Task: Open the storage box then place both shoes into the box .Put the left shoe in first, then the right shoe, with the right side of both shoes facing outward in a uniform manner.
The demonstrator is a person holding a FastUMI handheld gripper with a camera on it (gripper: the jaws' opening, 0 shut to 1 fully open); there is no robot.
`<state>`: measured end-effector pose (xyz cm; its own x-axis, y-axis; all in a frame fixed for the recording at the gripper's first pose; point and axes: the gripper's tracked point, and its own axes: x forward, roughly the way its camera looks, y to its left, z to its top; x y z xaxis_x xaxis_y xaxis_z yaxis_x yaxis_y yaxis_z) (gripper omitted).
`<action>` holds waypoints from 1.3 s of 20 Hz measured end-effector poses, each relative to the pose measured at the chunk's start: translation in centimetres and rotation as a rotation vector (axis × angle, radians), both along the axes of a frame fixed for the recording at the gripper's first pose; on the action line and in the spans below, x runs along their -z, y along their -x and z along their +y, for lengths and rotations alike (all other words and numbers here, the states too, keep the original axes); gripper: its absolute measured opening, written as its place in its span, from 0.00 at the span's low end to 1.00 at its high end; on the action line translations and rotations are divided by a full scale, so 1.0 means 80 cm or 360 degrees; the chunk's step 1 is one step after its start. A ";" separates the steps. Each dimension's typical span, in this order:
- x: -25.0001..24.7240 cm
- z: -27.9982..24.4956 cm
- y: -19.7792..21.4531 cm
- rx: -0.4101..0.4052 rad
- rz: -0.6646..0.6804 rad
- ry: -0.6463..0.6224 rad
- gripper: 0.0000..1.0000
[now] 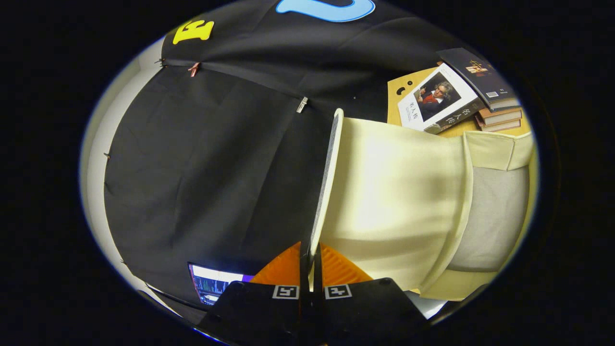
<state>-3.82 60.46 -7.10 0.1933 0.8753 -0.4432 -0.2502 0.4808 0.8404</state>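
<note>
- The black cloth wall (202, 163) is the biggest thing here. It hangs behind everything, and small clips (301, 105) pinch its folds.
- A pale wall (96, 158) peeks out past the cloth.
- The storage box (485, 216) is cream with a grey inside, and it sits just ahead of the fingers, a bit to one side.
- Its lid (384, 192) is swung up and stands on edge, so the box is open.
- The gripper (311, 269) has its fingers squeezed tight on the thin edge of the lid, one on each side.
- A wooden table (403, 89) shows beyond the box.
- A pile of books (499, 115) rests on it, with one more book (439, 101) leaning on the pile.
- A small glowing screen (214, 283) sits low beside the fingers, though it is hard to see well.
</note>
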 end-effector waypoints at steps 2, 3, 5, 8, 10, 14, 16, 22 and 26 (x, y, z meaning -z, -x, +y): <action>0.002 0.003 -0.001 0.0018 -0.0027 0.0003 0.06; 0.003 -0.001 -0.012 0.0060 -0.0069 0.0025 0.07; 0.005 -0.011 -0.023 0.0108 -0.0127 0.0059 0.44; 0.004 -0.036 -0.033 0.0150 -0.0180 0.0121 0.81; -0.016 -0.082 -0.038 0.0210 -0.0296 0.0147 0.98; -0.037 -0.218 -0.067 0.0375 -0.0688 0.0387 0.97; -0.028 -0.301 -0.082 0.0460 -0.0826 0.0585 0.98; 0.012 -0.493 -0.089 0.0547 -0.1082 0.1057 0.98; 0.083 -0.582 -0.076 0.0474 -0.1036 0.1260 0.99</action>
<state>2.29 13.93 -13.76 0.7563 0.2620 -0.5994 -0.3210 0.9470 0.0090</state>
